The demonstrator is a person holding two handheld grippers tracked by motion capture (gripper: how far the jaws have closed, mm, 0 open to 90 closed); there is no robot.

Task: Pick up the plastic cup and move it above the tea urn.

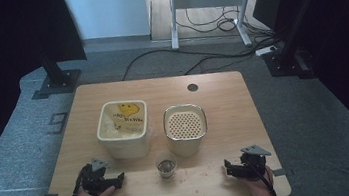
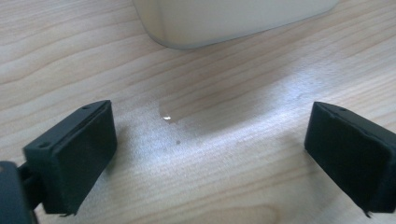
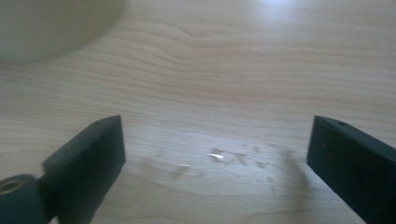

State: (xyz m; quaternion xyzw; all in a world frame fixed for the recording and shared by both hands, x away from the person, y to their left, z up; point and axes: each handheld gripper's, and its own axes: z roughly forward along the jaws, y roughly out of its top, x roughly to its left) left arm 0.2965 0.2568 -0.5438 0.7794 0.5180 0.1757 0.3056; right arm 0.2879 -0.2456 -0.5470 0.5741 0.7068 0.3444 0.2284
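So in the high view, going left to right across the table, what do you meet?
left gripper → cream square tub → small glass cup → cream container with a perforated insert → right gripper

Two cream containers are sitting ahead of the grippers: one open tub (image 1: 123,129) and one with a perforated lid (image 1: 185,128); one small glass (image 1: 166,165) is standing between two grippers
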